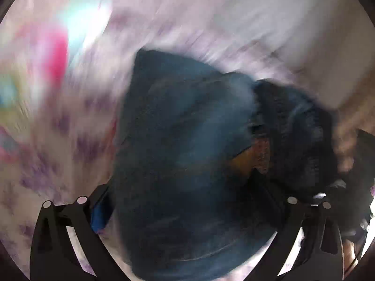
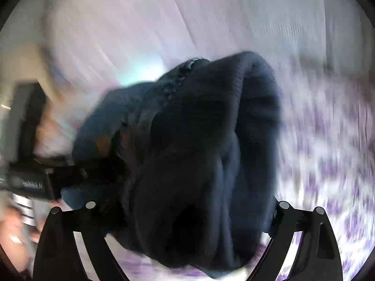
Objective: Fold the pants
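Note:
Dark blue pants (image 1: 182, 145) fill the middle of the left wrist view, bunched and hanging in front of my left gripper (image 1: 185, 201). Its fingers stand wide apart, and cloth covers the gap, so I cannot tell whether it holds anything. In the right wrist view the pants (image 2: 199, 140) hang as a thick dark bundle between the spread fingers of my right gripper (image 2: 187, 206), hiding any grip. The left gripper's body (image 2: 35, 182) shows at the left edge of that view. Both views are blurred by motion.
A white bedsheet with purple flowers (image 2: 328, 164) lies under the pants; it also shows in the left wrist view (image 1: 46, 164). A pink and coloured blur (image 1: 54, 53) sits at upper left. A pale wall or headboard (image 2: 164, 18) is behind.

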`<action>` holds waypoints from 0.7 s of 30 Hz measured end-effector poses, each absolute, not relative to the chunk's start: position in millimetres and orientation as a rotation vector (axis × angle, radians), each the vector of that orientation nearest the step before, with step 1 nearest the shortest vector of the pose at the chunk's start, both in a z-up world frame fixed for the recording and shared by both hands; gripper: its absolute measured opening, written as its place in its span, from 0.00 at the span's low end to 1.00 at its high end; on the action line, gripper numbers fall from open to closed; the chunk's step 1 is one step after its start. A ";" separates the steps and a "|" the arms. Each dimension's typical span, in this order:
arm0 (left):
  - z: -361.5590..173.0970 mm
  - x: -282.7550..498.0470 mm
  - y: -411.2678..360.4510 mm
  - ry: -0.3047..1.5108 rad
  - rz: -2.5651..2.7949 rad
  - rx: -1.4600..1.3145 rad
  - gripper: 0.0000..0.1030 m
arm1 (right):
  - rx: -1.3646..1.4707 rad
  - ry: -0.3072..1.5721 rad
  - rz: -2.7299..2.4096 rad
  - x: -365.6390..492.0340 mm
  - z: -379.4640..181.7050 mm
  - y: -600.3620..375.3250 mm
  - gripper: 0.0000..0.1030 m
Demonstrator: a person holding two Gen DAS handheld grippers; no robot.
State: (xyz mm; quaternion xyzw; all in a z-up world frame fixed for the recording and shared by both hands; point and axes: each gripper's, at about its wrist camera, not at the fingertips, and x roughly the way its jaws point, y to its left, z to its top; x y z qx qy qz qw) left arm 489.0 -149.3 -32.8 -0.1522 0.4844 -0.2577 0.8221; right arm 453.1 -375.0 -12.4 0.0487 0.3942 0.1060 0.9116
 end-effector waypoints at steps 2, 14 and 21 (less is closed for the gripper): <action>-27.6 485.8 -133.2 0.965 -0.604 -0.445 0.96 | 0.196 0.735 0.267 443.8 1.0 -380.8 0.94; 75.3 281.1 -62.2 0.665 -0.413 -0.183 0.95 | 0.023 0.510 0.187 241.4 90.9 -383.9 0.96; 62.7 105.3 -79.7 0.537 -0.253 0.061 0.95 | -0.076 0.457 0.195 60.4 46.2 -342.4 0.96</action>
